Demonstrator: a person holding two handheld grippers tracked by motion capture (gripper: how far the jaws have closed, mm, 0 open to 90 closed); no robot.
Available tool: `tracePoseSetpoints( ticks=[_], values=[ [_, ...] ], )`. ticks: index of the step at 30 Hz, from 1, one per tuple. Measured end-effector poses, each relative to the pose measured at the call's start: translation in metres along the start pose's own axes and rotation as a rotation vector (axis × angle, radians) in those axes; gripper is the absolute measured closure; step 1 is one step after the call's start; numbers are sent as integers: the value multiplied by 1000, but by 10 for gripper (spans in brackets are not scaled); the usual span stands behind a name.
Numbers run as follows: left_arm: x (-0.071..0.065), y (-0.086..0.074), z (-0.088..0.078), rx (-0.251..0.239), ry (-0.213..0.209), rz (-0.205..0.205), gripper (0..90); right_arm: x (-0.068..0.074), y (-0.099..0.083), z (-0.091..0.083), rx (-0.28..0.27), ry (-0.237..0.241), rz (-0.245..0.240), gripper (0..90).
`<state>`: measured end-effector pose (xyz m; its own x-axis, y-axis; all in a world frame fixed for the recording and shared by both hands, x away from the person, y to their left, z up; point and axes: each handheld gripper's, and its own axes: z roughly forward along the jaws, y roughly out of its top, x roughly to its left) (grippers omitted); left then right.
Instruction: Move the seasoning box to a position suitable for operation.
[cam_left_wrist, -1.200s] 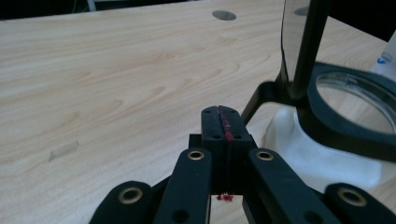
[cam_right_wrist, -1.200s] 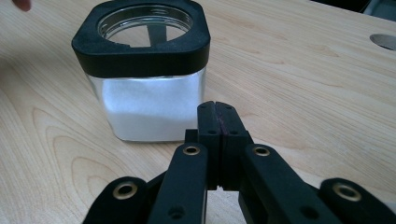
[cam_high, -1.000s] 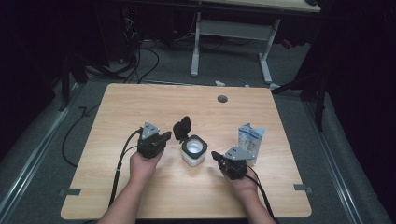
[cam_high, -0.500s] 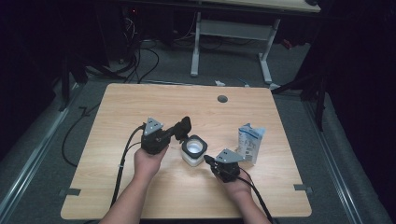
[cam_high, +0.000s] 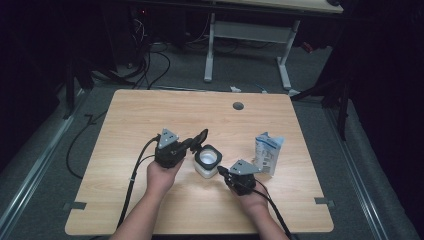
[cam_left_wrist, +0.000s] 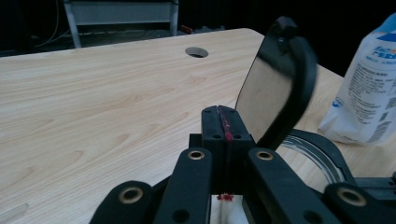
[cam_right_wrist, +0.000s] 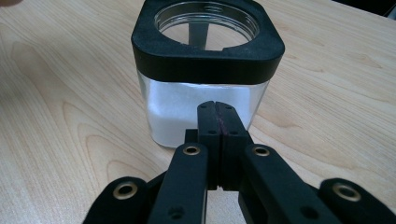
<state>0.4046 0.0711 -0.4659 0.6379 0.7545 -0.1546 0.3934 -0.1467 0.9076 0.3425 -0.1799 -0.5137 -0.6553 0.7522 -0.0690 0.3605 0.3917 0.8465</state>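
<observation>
while both pairs of tongs sit pressed together with nothing between them, the left tongs have their tip just beside the raised black lid of the jar, and the right tongs point at the jar's clear wall from close by; whether either tip touches cannot be told. on the high view the left tongs aim toward 3 o'clock and the right tongs toward 10 o'clock, the jar between them. the jar stands upright, its long axis vertical, its round mouth facing up inside a square black collar. its lid stands hinged open, tilted up at the jar's 10 o'clock side. white powder fills the lower part of the jar. a white and blue pouch stands upright at 3 o'clock of the jar, near it but apart. all of it rests on the pale wooden worktop, near the 6 o'clock edge, with a round cable hole toward 12 o'clock.
</observation>
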Motion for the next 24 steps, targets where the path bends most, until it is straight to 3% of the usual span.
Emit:
tracePoseSetpoints(
  ticks=[11,24],
  values=[
    [-16,-14,3,5,-34,22,900,1,0,0,7,3,-5,898],
    [-12,-20,-4,2,-11,19,900,0,0,-1,10,1,-6,897]
  ],
)
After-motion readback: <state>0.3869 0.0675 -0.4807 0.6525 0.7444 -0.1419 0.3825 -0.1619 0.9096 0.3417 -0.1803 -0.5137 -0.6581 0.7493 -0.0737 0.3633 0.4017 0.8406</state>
